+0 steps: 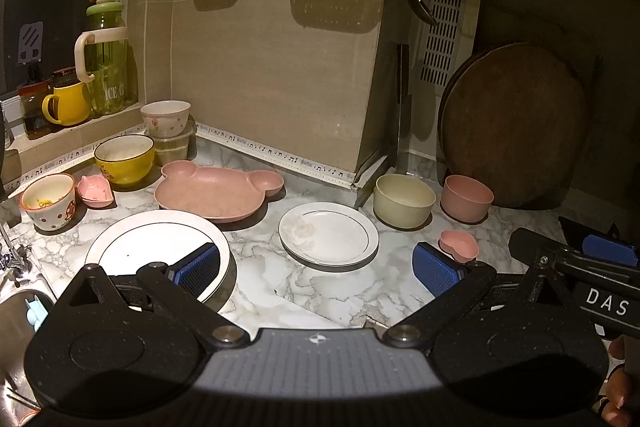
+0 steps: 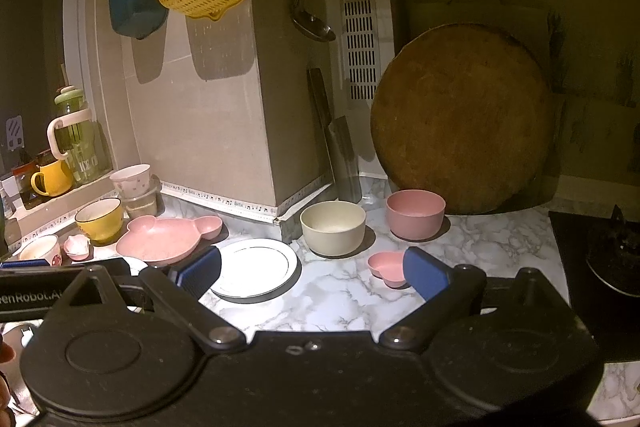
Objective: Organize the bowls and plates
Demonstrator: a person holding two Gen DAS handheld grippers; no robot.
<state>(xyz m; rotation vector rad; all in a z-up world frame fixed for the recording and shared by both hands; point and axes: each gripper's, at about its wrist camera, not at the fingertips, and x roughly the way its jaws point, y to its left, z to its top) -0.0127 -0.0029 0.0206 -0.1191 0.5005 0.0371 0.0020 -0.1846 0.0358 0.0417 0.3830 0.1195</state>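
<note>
Dishes are spread over a marble counter (image 1: 344,291). A small white plate (image 1: 329,233) (image 2: 256,267) lies in the middle, a large white plate (image 1: 152,247) to its left, and a pink bear-shaped plate (image 1: 212,191) (image 2: 160,237) behind them. A cream bowl (image 1: 403,200) (image 2: 333,227) and a pink bowl (image 1: 466,199) (image 2: 415,213) stand at the right, with a small pink heart dish (image 1: 459,245) (image 2: 385,267) in front. A yellow bowl (image 1: 125,159) (image 2: 99,219) stands at the left. My left gripper (image 1: 316,269) is open above the counter, empty. My right gripper (image 2: 312,273) is open too, holding nothing.
A mushroom-print cup (image 1: 49,201), a tiny pink dish (image 1: 95,190) and a floral bowl on a tub (image 1: 166,119) sit at the left. A sink (image 1: 20,311) lies lower left. A round wooden board (image 2: 460,123) leans on the wall; a stove (image 2: 600,267) is at the right.
</note>
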